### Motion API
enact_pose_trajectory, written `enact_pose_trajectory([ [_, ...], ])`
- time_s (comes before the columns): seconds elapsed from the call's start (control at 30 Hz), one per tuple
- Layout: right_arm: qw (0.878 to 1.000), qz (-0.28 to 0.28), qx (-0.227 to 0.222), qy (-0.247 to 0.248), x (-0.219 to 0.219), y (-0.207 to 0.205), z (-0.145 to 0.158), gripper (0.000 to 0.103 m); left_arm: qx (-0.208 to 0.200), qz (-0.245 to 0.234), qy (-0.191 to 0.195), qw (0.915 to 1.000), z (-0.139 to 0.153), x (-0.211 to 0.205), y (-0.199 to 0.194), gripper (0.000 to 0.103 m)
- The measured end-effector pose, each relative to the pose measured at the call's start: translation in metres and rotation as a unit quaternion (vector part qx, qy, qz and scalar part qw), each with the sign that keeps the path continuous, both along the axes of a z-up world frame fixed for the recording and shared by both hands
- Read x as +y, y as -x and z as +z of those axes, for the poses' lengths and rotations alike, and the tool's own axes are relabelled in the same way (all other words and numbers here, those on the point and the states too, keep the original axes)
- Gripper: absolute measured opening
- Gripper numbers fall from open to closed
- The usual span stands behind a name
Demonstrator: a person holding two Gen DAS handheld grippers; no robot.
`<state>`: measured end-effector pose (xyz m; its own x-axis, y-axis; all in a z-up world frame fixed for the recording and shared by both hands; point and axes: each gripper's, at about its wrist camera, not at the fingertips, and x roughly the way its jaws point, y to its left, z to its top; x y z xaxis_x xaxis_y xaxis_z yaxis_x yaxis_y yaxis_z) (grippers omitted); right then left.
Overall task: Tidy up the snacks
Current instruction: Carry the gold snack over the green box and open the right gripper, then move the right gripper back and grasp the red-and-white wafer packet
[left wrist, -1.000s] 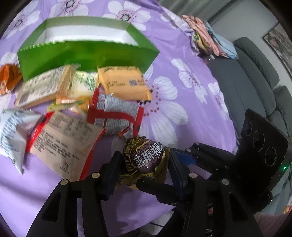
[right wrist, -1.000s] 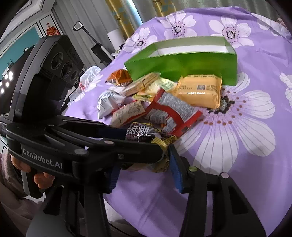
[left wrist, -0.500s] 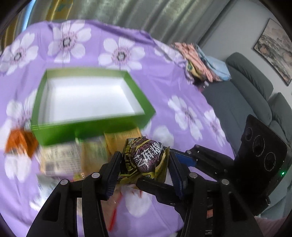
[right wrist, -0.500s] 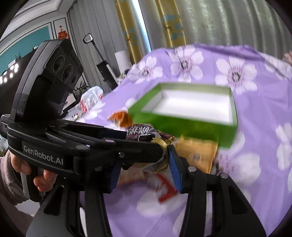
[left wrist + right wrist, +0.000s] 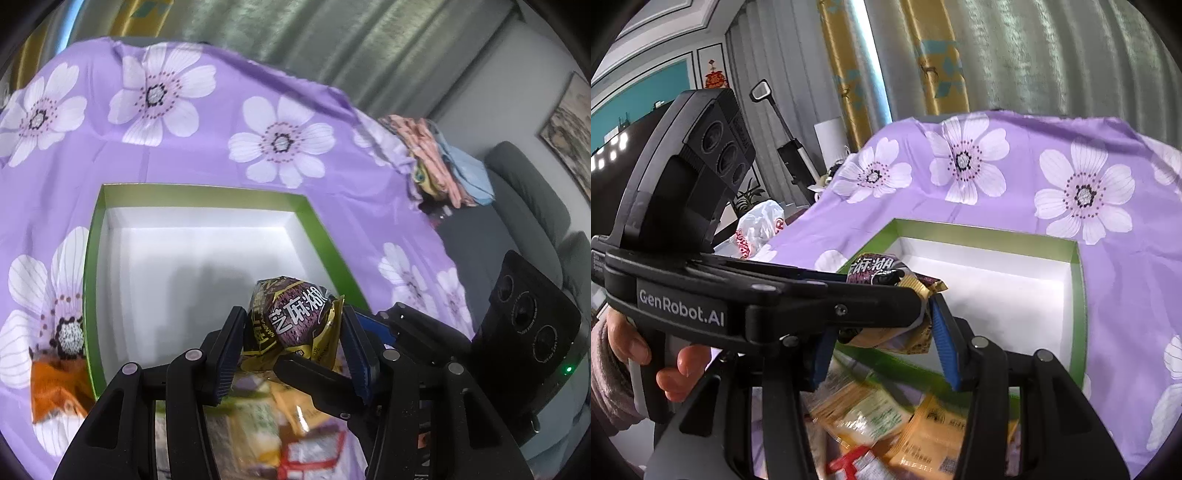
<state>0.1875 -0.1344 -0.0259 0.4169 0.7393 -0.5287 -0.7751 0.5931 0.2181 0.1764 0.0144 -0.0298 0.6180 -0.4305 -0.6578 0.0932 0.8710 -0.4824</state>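
My left gripper [image 5: 291, 343] is shut on a dark purple and gold snack packet [image 5: 295, 325]. It holds the packet above the near edge of the open green box [image 5: 92, 258], whose white inside is bare. In the right wrist view the left gripper crosses in front, with the same packet [image 5: 882, 273] over the box's near left corner [image 5: 871, 243]. My right gripper [image 5: 882, 343] is open, its blue pads either side of the packet's lower end without pressing it. Loose snack packets [image 5: 905, 432] lie on the cloth below.
The table wears a purple cloth with white flowers [image 5: 280, 144]. An orange packet [image 5: 55, 384] lies left of the box. A grey sofa [image 5: 535, 221] with folded clothes [image 5: 443, 158] stands to the right. Curtains hang behind.
Both grippers have risen and moved forward from the snack pile to above the green box's near edge, the left still holding the dark packet. The box interior now shows fully.
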Motion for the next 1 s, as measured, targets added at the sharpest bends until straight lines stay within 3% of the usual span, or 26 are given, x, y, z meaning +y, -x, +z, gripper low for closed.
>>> enact_pose_trajectory([
  [0.23,1.0,-0.018,0.014,0.022,0.012,-0.024,-0.02,0.052,0.019,0.028,-0.007,0.9994,-0.019,0.006,-0.018,0.051],
  [0.27,0.999,-0.026,0.015,0.028,0.013,-0.026,-0.023,0.058,0.019,0.032,-0.011,0.9992,-0.019,0.007,-0.018,0.052],
  [0.37,0.999,-0.042,0.016,0.028,0.007,-0.028,-0.023,0.07,0.022,0.045,-0.013,0.9986,-0.019,0.015,-0.015,0.069],
  [0.4,0.998,-0.048,0.015,0.027,0.004,-0.028,-0.022,0.071,0.022,0.053,-0.018,0.9982,-0.017,0.019,-0.013,0.076],
  [0.43,0.998,-0.053,0.016,0.026,-0.001,-0.026,-0.021,0.071,0.02,0.059,-0.022,0.9978,-0.016,0.022,-0.01,0.077],
  [1.0,0.993,-0.113,0.046,-0.011,-0.075,0.033,-0.014,0.076,0.022,0.112,-0.041,0.9926,-0.005,0.052,0.084,0.078],
])
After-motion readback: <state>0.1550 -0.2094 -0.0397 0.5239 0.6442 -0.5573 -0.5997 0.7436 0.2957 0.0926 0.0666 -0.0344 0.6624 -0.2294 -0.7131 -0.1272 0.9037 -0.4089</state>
